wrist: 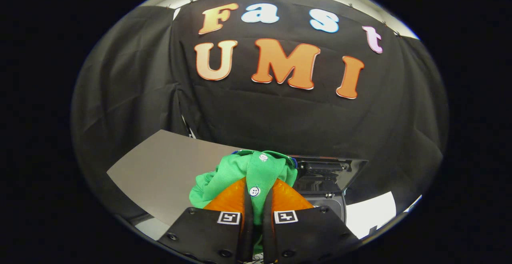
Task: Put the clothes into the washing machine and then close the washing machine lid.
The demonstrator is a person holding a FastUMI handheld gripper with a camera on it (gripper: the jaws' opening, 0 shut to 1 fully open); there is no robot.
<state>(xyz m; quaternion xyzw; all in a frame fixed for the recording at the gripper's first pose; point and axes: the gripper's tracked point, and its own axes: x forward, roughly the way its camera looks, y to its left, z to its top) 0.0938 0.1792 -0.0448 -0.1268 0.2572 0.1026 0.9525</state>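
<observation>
A green garment (228, 174) with white buttons hangs bunched from my gripper (256, 190), lifted above the table. Both fingers (228, 200) press on a strip of its buttoned placket, which runs up between them. Just beyond and to the right of the cloth stands the dark washing machine (328, 176), its top seen behind the garment; whether its lid is up I cannot tell. The lower part of the garment is hidden behind my fingers.
A grey table top (160, 172) stretches to the left below the garment. A white surface (370, 214) lies to the right of the machine. Black cloth walls close the booth behind and at both sides.
</observation>
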